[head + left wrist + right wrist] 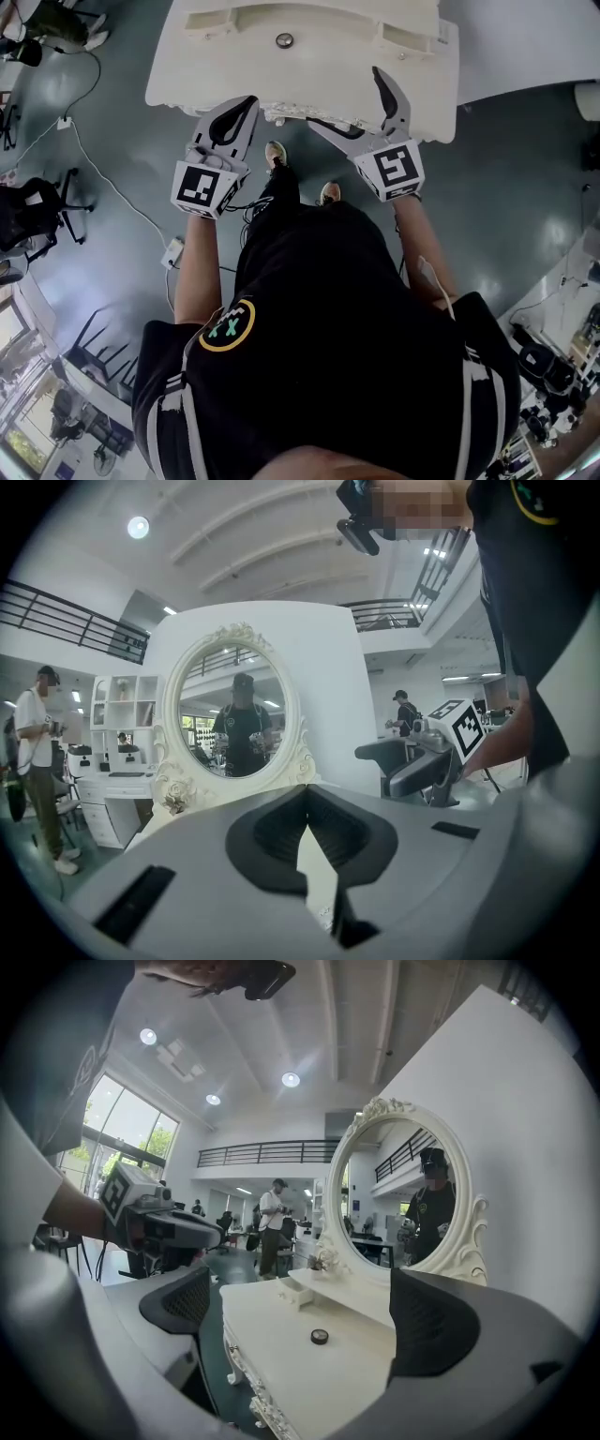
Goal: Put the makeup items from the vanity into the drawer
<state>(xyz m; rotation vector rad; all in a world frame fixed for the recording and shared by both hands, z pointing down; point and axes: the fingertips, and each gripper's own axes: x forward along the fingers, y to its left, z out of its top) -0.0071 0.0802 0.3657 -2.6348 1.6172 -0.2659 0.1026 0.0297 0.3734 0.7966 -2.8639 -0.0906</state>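
Observation:
A small round black makeup item [284, 40] [320, 1336] lies alone on the white vanity top [187, 66] [281, 1354]. A little drawer [299, 1291] on the vanity's rear shelf stands pulled out. My right gripper [352, 105] [305, 1314] hovers at the vanity's front edge with its jaws spread wide and nothing between them. The round item sits beyond them, on the tabletop. To its left, my left gripper [242, 111] [307, 797] is also held at the front edge. Its pads meet and nothing is held.
An oval mirror [234, 714] [405, 1194] in an ornate white frame rises at the vanity's back. The person's shoes [275, 153] stand on the grey floor under the front edge. Cables [103, 173] run over the floor at the left, and other people stand far off.

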